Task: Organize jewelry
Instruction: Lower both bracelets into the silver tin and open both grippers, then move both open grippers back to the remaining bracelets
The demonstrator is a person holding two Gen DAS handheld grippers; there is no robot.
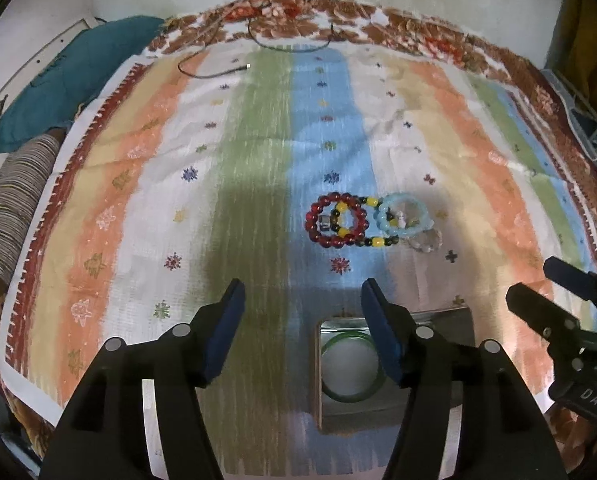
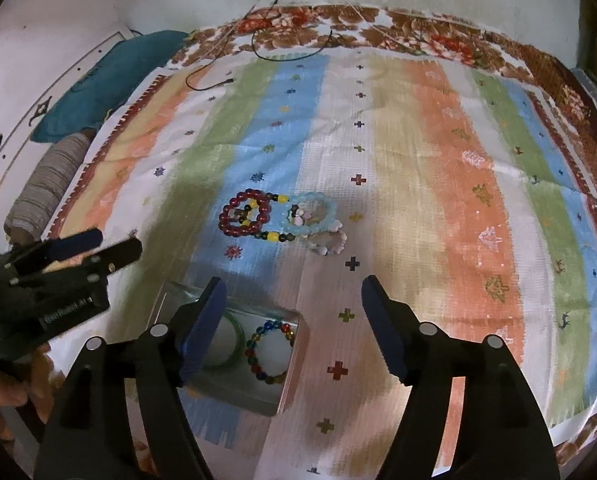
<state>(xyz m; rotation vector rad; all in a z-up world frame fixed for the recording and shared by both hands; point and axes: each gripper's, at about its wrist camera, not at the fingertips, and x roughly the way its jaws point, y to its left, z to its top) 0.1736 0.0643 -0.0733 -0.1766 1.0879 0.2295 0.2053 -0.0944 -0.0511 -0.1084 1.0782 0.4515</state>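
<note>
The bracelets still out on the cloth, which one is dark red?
The dark red bead bracelet, leftmost of the cluster. The light blue bracelet lies right of it, and the black-and-yellow bracelet overlaps both.

Your work surface is a striped cloth (image 2: 430, 168) spread over a floral bedcover (image 2: 378, 28). At centre lies a cluster of bead bracelets (image 2: 282, 220). At 6 o'clock from it sits a metal tin (image 2: 290, 380). At 11 o'clock, a black cable (image 2: 210, 84).

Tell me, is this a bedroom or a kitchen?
Most likely a bedroom. A striped cloth is spread over what looks like a bed with a flowered cover, a teal pillow lies by the wall, and beaded bracelets sit near a small tin box.
</note>
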